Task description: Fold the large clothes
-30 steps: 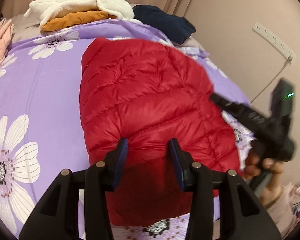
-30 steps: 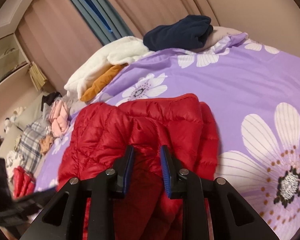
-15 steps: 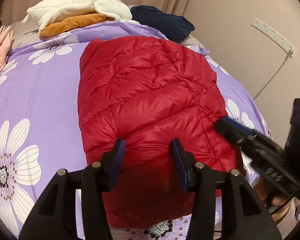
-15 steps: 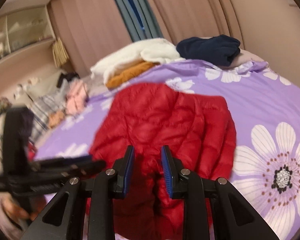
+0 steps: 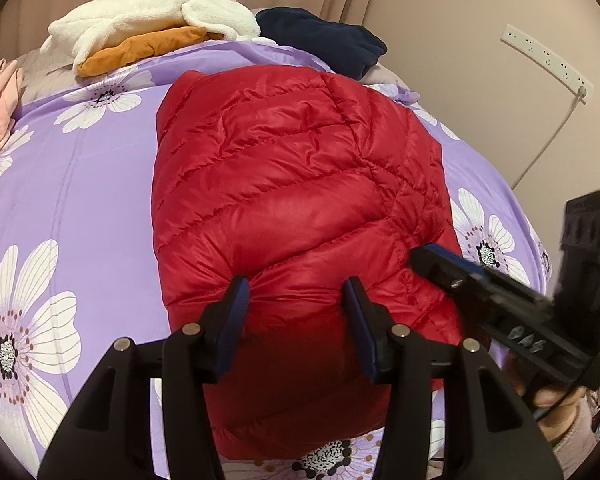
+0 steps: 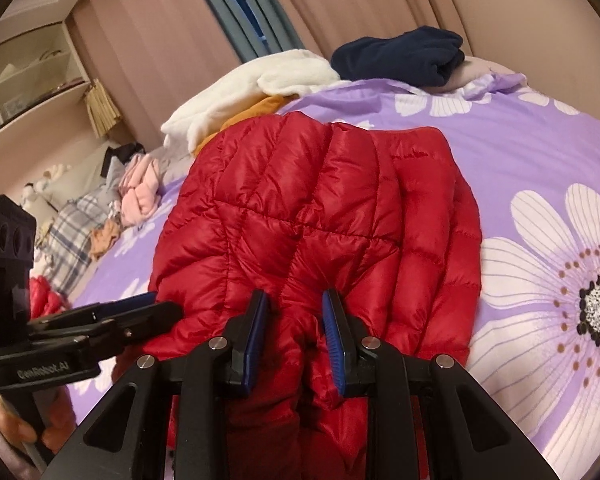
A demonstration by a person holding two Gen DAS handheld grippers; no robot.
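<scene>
The left gripper hangs spread over the near edge of the red down jacket; the right gripper, also parted, sits low at its near folds, contact unclear. The jacket lies folded on a purple flowered bedspread, folded clothes stacked behind, curtains beyond. It is puffy, quilted, glossy.

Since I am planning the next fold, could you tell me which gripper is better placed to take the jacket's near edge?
Probably the left. The left gripper is open, centred over the near end of the red jacket. The right gripper is also open but at the jacket's side corner.
</scene>
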